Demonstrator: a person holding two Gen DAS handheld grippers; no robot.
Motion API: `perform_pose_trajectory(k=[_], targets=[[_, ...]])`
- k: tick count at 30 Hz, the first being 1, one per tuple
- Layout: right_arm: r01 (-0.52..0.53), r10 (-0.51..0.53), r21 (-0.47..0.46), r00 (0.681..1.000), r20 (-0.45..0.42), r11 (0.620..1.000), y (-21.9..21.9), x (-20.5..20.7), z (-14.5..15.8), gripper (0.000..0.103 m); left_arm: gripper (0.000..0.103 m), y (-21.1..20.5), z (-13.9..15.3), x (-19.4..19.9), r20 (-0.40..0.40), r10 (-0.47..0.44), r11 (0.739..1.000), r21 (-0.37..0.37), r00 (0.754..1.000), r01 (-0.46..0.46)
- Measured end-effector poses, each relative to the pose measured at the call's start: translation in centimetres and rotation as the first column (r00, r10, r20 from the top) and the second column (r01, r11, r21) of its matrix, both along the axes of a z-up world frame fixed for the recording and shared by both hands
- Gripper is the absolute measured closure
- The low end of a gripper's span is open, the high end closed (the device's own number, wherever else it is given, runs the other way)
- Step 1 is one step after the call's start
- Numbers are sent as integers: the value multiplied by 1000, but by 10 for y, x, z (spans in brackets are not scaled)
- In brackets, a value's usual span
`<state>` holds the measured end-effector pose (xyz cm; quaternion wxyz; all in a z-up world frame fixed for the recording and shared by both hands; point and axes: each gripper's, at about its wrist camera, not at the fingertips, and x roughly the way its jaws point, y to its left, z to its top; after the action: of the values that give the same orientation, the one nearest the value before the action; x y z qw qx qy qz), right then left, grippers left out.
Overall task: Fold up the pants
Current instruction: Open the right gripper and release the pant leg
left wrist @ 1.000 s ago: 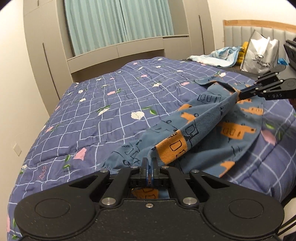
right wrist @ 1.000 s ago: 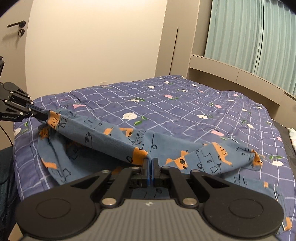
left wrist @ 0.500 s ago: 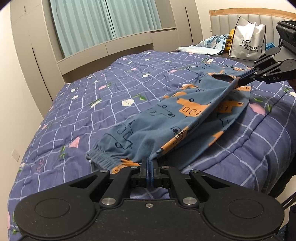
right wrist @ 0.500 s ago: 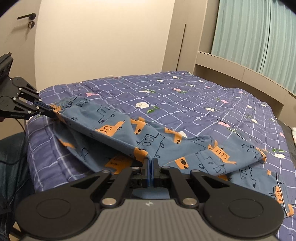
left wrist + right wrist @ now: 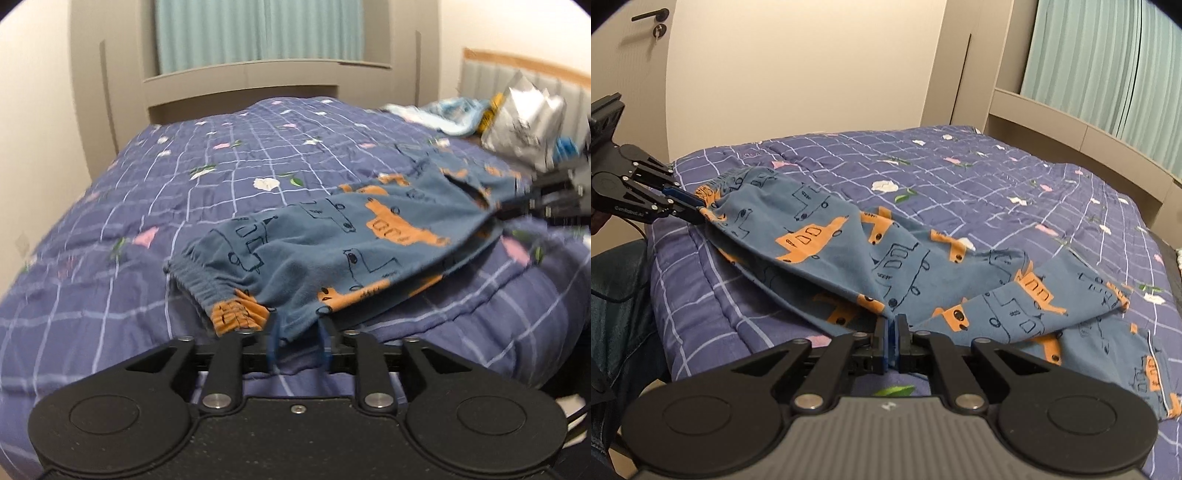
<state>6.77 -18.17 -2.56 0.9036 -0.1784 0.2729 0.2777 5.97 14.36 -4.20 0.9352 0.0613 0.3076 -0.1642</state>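
Note:
The pants (image 5: 332,251) are blue with orange truck prints and lie on the bed, one leg doubled over the other. My left gripper (image 5: 297,334) is open at the cuff end, its fingers apart with the hem hanging between them; it also shows in the right wrist view (image 5: 696,210). My right gripper (image 5: 891,328) is shut on the pants (image 5: 886,258) near the waist fold and holds the cloth slightly raised. It shows blurred at the right of the left wrist view (image 5: 517,206).
The bed has a purple-blue checked floral quilt (image 5: 184,206). A silver bag (image 5: 524,122) and light blue clothes (image 5: 443,114) sit by the headboard. A grey window bench (image 5: 1089,136) and curtains run along the far side. A door (image 5: 624,62) is at left.
My left gripper has opened and let go of the cuff end, which now rests on the quilt. The pants have come down flatter onto the bed. The right gripper keeps its hold.

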Motion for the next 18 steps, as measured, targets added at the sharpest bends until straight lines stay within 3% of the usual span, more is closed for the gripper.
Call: perform_pose_trajectory(k=[2,4,7,11,14,18], targets=[[3,-3,6,1000,1,1000,-1,-2,0,87,49,3,1,-5,-1,37,998,-43,999,-37],[8,-8,21,1000,3,1000,-3,-4,2,78,41,8,2,-9,-1,88,992,-92,996,-88],[32,-33,56,999,9,998,-6,-8,4,55,28,18,-1,-8,-15,182,970,-162,983,-182],[48,-51,111,998,27,993,-7,-14,8,28,26,39,-9,8,-83,306,903,-289,949,-316],[45,-52,129,997,50,991,-3,-22,10,15,27,51,-15,22,-141,347,848,-376,927,-374],[60,-71,167,995,65,984,1,-29,11,7,29,57,-22,41,-198,378,796,-429,904,-427]])
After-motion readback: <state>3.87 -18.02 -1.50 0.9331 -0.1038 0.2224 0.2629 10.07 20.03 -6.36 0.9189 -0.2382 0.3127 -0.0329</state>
